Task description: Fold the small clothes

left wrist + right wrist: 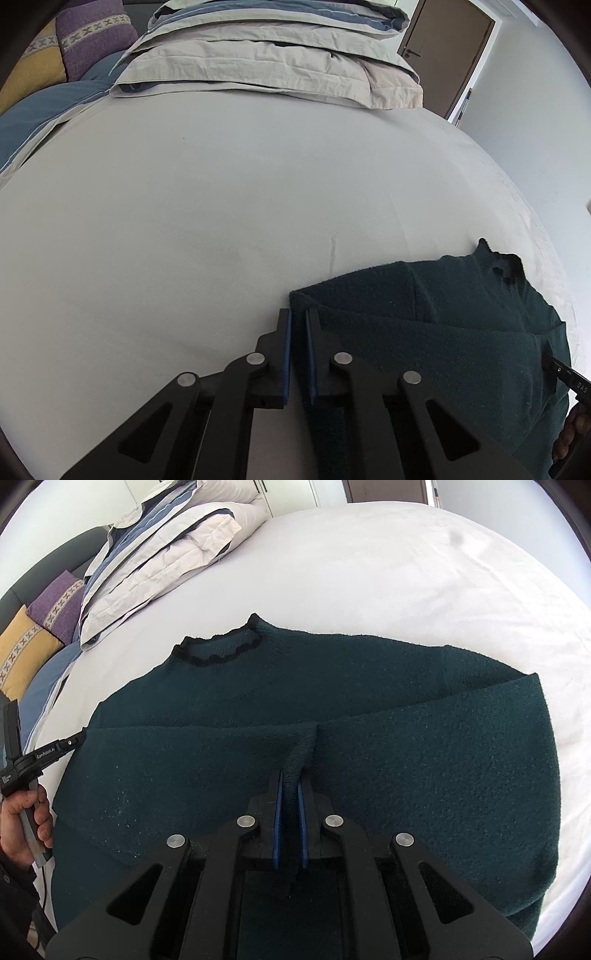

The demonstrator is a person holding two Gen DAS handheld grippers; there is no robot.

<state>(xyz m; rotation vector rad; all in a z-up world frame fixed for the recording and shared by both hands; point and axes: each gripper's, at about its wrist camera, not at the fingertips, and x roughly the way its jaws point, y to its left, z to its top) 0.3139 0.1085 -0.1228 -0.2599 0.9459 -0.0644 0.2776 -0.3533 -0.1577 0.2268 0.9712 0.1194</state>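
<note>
Across the lower middle of the frame, the dark green knitted sweater point(332, 709) lies on the white bedsheet point(406, 572), its hem pinched in the right gripper point(290, 794) and its edge clamped by the left gripper point(298, 332).

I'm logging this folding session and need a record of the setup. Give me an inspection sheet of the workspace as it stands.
Surface: white bedsheet, smooth, covering a bed.
Job's things: dark green knitted sweater with black-trimmed neckline, lying flat, lower part doubled over towards the collar.
Clutter: folded beige and blue duvet and purple and yellow cushions at the far end of the bed.
Grippers: left gripper nearly shut on the sweater's left edge; right gripper shut on a pinched ridge of knit mid-fold.
Cables: thin dark cable below the person's left hand.
Surroundings: brown door, white wall.
</note>
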